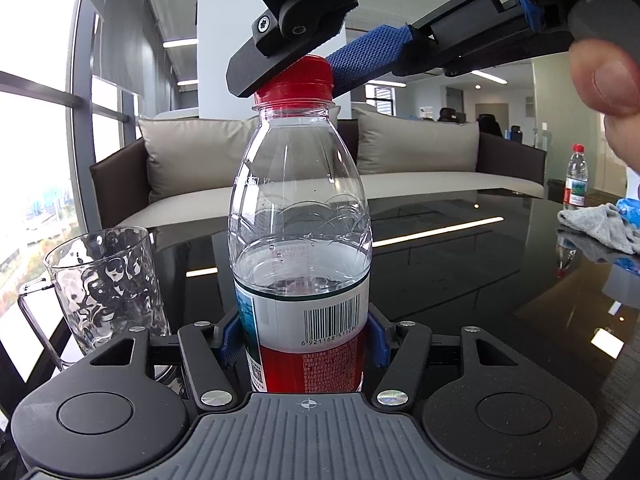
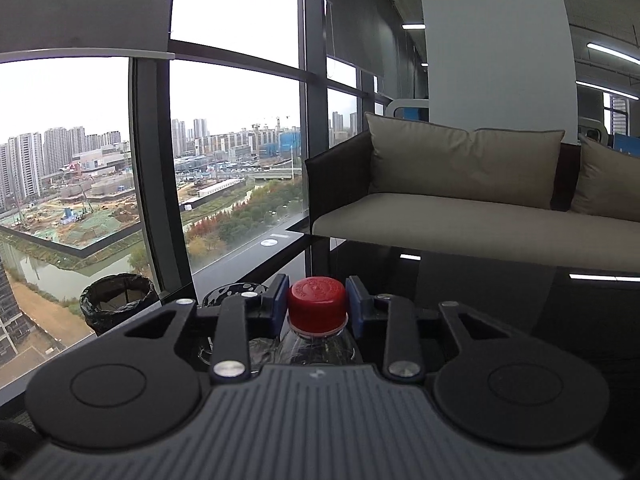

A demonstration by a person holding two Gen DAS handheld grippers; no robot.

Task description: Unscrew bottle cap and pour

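Observation:
A clear water bottle [image 1: 300, 208] with a red and white label stands upright on the glossy black table [image 1: 460, 280], about half full. My left gripper [image 1: 304, 340] is shut on its lower body, blue pads pressing the label from both sides. From above and to the right, my right gripper [image 1: 316, 68] reaches in and is shut on the red cap [image 1: 298, 80]. In the right wrist view the cap [image 2: 317, 300] sits squeezed between the two blue pads of the right gripper [image 2: 317, 306]. An empty dimpled glass mug [image 1: 106, 284] stands just left of the bottle.
A second red-capped bottle [image 1: 576, 178] and a grey cloth [image 1: 600, 228] lie at the table's far right. A person's thumb [image 1: 604, 80] shows at the upper right. A beige sofa [image 2: 460, 208] stands behind the table, and a lined bin [image 2: 116, 300] by the window.

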